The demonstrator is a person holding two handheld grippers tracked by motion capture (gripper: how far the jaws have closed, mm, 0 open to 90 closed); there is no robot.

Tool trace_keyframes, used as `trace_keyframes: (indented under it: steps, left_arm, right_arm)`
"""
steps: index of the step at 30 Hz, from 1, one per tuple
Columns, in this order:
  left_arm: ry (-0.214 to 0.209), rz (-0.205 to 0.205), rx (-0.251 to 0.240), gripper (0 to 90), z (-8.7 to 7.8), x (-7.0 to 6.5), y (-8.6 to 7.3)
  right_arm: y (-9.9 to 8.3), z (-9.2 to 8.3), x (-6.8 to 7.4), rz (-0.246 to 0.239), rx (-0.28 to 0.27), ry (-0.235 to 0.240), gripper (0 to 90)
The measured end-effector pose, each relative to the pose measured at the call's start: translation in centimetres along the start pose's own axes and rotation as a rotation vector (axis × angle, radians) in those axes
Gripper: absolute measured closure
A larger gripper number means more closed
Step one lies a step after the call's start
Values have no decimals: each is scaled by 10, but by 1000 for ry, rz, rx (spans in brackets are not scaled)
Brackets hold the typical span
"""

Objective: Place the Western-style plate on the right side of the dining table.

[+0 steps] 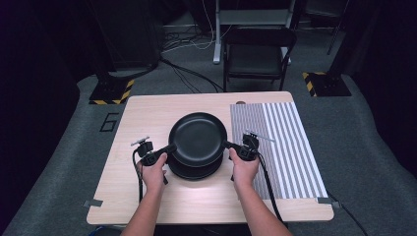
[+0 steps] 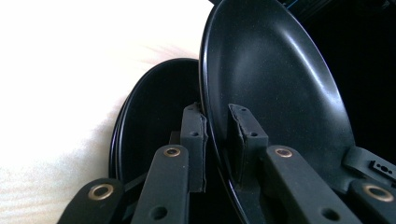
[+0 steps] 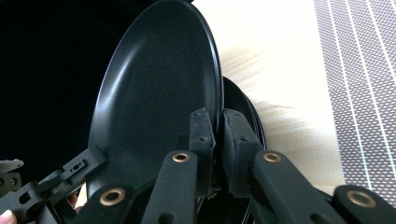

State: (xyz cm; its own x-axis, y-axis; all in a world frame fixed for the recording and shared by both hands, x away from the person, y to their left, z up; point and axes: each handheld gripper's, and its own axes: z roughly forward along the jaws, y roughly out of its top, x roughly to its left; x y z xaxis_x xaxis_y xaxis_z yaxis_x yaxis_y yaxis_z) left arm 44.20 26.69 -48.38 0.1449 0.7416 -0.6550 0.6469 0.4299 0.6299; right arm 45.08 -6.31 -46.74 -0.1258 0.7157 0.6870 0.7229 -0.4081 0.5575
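A black plate [image 1: 198, 137] hangs lifted over a stack of black plates [image 1: 196, 170] on the wooden table [image 1: 147, 118]. My left gripper [image 1: 169, 149] is shut on the lifted plate's left rim, and my right gripper [image 1: 229, 145] is shut on its right rim. In the left gripper view the jaws pinch the rim of the top plate [image 2: 275, 79], with the stack [image 2: 154, 116] below; left gripper [image 2: 215, 135]. In the right gripper view the pads clamp the plate [image 3: 159, 93] at its edge, right gripper [image 3: 218, 144], and the stack's rim [image 3: 243, 107] shows behind.
A grey striped placemat [image 1: 280, 142] covers the table's right side. A dark chair [image 1: 255, 56] stands beyond the far edge. Cables trail from both grippers toward the table's near edge. Bare wood lies to the left and in front of the stack.
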Motion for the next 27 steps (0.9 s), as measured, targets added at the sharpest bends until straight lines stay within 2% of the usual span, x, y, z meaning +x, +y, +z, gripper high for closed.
trace_keyframes:
  steps: [8,18,27]
  left_arm:
    - [-11,6,-7,777,0,-5,5]
    - [-15,17,-2,778,2,-12,8]
    - [-36,29,0,780,6,-23,11]
  right_arm:
    - [3,-4,2,-12,-12,4,829]
    - [6,-9,1,0,-19,11,828]
    - [12,-22,-1,-7,-42,9,827]
